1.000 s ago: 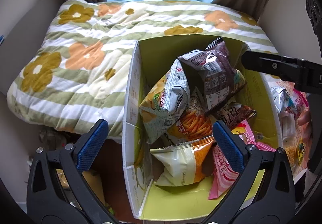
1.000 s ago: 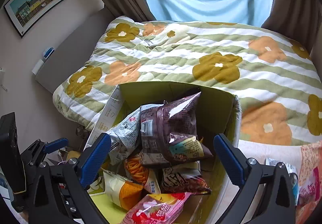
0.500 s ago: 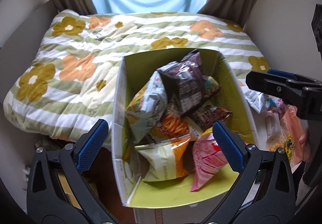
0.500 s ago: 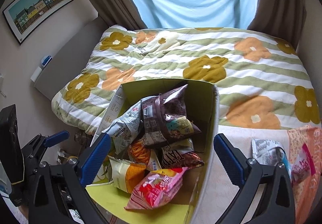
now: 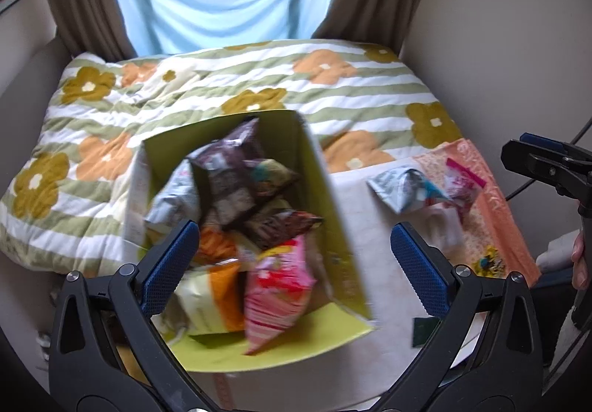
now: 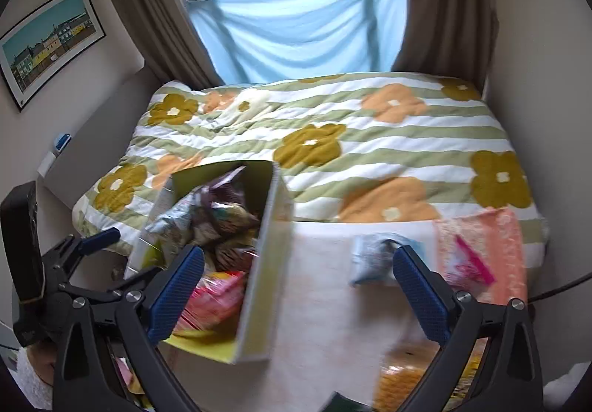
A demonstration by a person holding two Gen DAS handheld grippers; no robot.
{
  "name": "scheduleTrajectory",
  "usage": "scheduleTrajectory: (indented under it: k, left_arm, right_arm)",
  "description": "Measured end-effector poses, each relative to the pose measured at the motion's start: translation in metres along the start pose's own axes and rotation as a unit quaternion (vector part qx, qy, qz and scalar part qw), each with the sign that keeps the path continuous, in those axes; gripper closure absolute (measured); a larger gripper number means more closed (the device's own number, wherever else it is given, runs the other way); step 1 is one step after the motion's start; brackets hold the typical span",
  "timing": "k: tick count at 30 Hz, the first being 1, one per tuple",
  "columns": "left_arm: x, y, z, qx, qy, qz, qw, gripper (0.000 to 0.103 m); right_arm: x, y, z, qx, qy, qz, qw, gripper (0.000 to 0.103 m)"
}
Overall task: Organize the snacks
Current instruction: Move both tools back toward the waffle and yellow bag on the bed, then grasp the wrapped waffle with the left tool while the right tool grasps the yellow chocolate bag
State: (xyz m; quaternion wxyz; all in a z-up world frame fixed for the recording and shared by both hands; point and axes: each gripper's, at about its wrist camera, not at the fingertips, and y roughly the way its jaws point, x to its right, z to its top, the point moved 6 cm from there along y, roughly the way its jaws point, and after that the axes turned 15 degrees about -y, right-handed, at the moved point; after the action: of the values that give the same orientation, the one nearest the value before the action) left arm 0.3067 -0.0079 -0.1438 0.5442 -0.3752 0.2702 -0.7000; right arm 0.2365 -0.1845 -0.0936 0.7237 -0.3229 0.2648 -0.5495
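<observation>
A cardboard box with a yellow-green inside [image 5: 333, 212] [image 6: 259, 286] holds several snack bags, among them a brown bag [image 5: 229, 175] and a pink bag [image 5: 277, 286]. My left gripper [image 5: 292, 264] is open and empty, above the box's near right side. My right gripper [image 6: 296, 293] is open and empty, over the white table [image 6: 325, 301] just right of the box. A silver-blue snack bag [image 5: 399, 186] [image 6: 370, 256] and a pink packet [image 5: 462, 186] [image 6: 470, 264] lie loose on the table's right part.
A flowered quilt [image 6: 370, 138] covers the bed behind the table. An orange patterned cloth [image 5: 492, 219] [image 6: 492, 249] lies at the table's right edge, and a yellow snack bag [image 6: 403, 375] near its front. Curtains and a blue sheet hang at the window.
Both grippers have pulled back, risen and swung right. The box now sits to the left in both views, and the loose snacks on the table have come into view.
</observation>
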Motion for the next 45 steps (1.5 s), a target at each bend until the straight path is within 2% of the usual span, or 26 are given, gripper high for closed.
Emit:
scheduleTrajectory:
  k: [3, 9, 12, 15, 22, 29, 36, 40, 45]
  left_arm:
    - [0.035, 0.002, -0.019, -0.007, -0.001, -0.008, 0.9999, 0.000]
    - [0.121, 0.027, -0.083, -0.058, 0.006, -0.024, 0.9980, 0.000]
    - [0.156, 0.045, -0.119, -0.083, 0.013, -0.014, 0.9964, 0.000]
    - [0.172, 0.059, -0.149, -0.106, 0.013, -0.003, 0.9942, 0.000]
    - [0.175, 0.091, -0.197, -0.157, 0.004, 0.027, 0.9873, 0.000]
    - [0.167, 0.121, -0.223, -0.183, 0.038, 0.058, 0.9806, 0.000]
    - [0.150, 0.137, -0.233, -0.182, 0.052, 0.076, 0.9790, 0.000]
    - [0.145, 0.141, -0.233, -0.179, 0.056, 0.082, 0.9789, 0.000]
    - [0.146, 0.149, -0.235, -0.185, 0.053, 0.077, 0.9783, 0.000]
  right_arm:
    - [0.032, -0.023, -0.024, -0.001, -0.001, -0.005, 1.000, 0.001]
    - [0.090, -0.050, -0.082, -0.024, -0.004, -0.005, 1.000, 0.001]
    - [0.114, -0.052, -0.110, -0.041, 0.002, 0.000, 0.999, 0.001]
    - [0.131, -0.044, -0.137, -0.062, 0.016, 0.017, 0.998, 0.001]
    - [0.138, -0.016, -0.186, -0.106, 0.002, 0.050, 0.993, 0.001]
    - [0.130, 0.021, -0.240, -0.158, 0.004, 0.088, 0.984, 0.001]
    - [0.097, 0.035, -0.273, -0.154, -0.103, 0.034, 0.982, 0.001]
    - [0.092, 0.049, -0.276, -0.139, -0.100, 0.036, 0.985, 0.001]
    - [0.100, 0.066, -0.276, -0.138, -0.091, 0.005, 0.986, 0.001]
